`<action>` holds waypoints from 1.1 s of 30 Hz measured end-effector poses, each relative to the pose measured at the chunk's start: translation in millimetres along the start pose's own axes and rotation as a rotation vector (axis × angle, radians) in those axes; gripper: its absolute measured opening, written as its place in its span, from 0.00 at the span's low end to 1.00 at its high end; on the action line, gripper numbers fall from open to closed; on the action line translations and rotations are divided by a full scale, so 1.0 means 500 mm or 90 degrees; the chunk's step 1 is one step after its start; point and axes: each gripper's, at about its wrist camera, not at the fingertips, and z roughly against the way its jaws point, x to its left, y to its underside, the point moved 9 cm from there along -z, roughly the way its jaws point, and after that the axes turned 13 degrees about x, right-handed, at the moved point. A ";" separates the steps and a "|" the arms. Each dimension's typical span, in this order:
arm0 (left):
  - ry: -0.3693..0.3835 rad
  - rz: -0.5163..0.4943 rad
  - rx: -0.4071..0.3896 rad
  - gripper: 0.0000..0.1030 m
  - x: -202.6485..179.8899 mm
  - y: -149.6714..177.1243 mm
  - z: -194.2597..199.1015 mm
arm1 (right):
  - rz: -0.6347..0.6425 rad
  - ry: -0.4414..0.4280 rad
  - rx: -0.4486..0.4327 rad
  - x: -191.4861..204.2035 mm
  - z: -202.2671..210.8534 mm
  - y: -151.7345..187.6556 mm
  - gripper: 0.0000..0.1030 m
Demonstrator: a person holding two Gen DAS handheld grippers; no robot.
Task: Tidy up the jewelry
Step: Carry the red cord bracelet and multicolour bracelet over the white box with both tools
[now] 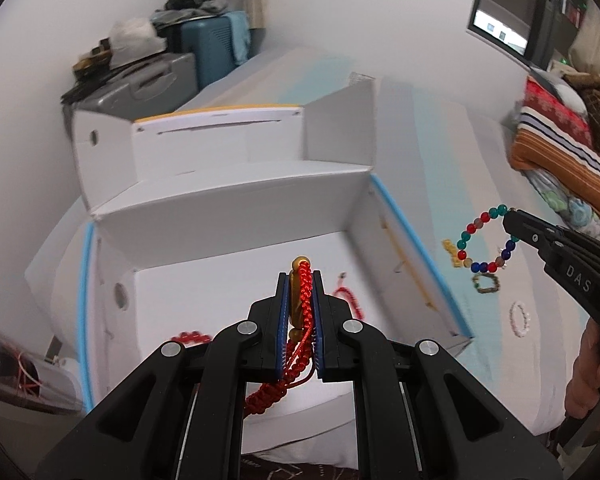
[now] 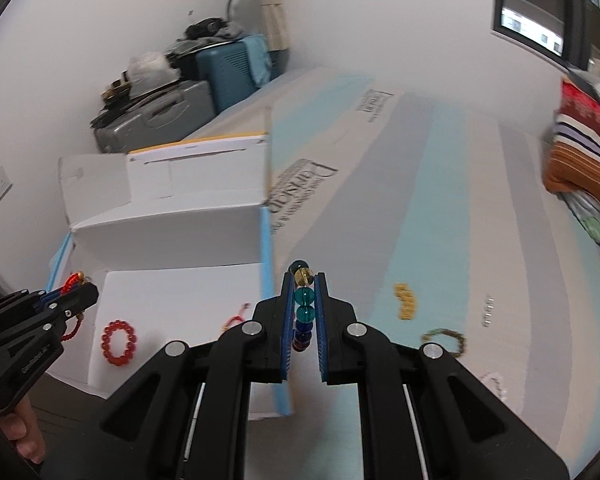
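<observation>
The left gripper [image 1: 300, 276] is clenched on a red braided cord [image 1: 305, 300] with gold beads, held over the open white box [image 1: 228, 208]; the cord's tail drops out of sight behind the fingers. The right gripper [image 2: 304, 280] pinches a bracelet of coloured beads [image 1: 484, 240] above the striped bed [image 2: 440, 200], just beside the box's blue edge. A red bead ring [image 2: 119, 343] lies inside the box. Near the bed's front edge the small gold piece [image 2: 405, 301] and greenish ring [image 2: 444, 338] are blurred.
</observation>
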 end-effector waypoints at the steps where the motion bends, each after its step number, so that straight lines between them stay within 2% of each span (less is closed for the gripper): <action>1: -0.003 0.003 0.001 0.09 0.012 0.002 0.000 | 0.009 -0.003 0.000 0.020 -0.004 -0.002 0.09; 7: -0.028 0.029 0.022 0.09 0.083 0.018 -0.021 | 0.043 -0.020 0.015 0.106 -0.036 0.000 0.09; 13: -0.047 0.055 0.067 0.09 0.129 0.043 -0.075 | 0.067 -0.031 0.054 0.171 -0.102 0.016 0.09; 24: -0.055 0.091 0.156 0.09 0.172 0.090 -0.165 | 0.062 -0.004 0.194 0.190 -0.244 0.084 0.09; 28: -0.061 0.094 0.169 0.09 0.180 0.099 -0.179 | 0.060 0.007 0.222 0.188 -0.266 0.101 0.09; 33: -0.066 0.096 0.186 0.09 0.184 0.105 -0.195 | 0.070 0.008 0.231 0.198 -0.278 0.116 0.09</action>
